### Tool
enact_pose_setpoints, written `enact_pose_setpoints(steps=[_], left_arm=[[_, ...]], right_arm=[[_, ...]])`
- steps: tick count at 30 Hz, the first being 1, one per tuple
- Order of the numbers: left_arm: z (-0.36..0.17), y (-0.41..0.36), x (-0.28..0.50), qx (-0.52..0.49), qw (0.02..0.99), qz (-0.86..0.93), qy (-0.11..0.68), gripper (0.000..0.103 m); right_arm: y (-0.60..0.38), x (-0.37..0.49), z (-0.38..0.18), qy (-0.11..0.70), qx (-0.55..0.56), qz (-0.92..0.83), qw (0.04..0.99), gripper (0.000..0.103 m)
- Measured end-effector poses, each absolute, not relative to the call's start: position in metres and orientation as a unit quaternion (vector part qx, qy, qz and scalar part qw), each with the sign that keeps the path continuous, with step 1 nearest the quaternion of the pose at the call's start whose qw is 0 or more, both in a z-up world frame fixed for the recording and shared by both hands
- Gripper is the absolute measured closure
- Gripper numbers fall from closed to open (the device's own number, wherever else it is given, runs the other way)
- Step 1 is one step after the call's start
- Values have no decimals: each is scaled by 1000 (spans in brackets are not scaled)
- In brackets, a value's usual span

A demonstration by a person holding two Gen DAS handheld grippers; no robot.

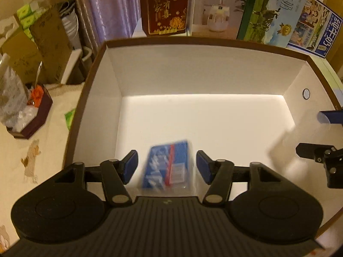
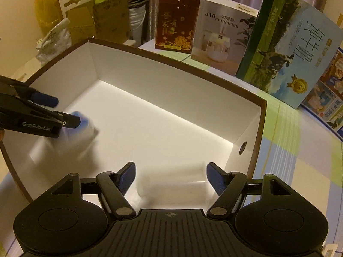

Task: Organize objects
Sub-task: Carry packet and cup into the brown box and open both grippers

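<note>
box (image 1: 100, 98) was white inside with a brown rim, the packet (image 1: 166, 167) was blue with a red stripe, grippers' pads (image 2: 126, 178) were blue, tablecloth (image 2: 300, 171) pastel checked.

Matt white cardboard box (image 1: 203, 75); blurred packet (image 1: 169, 167), perhaps glossy.

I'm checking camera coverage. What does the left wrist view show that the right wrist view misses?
Only the left wrist view shows the label of the blue packet between the left hand-held gripper pads, and a dark hexagonal box. Only the right shows a clear item below the right hand-held gripper. Both show the white box and humidifier carton.
</note>
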State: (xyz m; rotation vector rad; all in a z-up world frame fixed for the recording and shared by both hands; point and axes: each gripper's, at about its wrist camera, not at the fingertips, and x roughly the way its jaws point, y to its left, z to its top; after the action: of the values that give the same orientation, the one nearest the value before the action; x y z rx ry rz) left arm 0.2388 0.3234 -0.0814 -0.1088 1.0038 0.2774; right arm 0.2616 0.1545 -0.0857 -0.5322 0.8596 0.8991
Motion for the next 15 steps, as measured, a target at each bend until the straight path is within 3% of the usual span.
enact_pose_setpoints(steps=[3, 15], left_arm=[[-78, 324, 241, -54, 869, 124, 476, 33], [-58, 309, 224, -63, 870, 121, 474, 13]], right_arm=[[152, 260, -82, 393, -239, 421, 782, 17], [123, 242, -59, 388, -198, 435, 788, 8]])
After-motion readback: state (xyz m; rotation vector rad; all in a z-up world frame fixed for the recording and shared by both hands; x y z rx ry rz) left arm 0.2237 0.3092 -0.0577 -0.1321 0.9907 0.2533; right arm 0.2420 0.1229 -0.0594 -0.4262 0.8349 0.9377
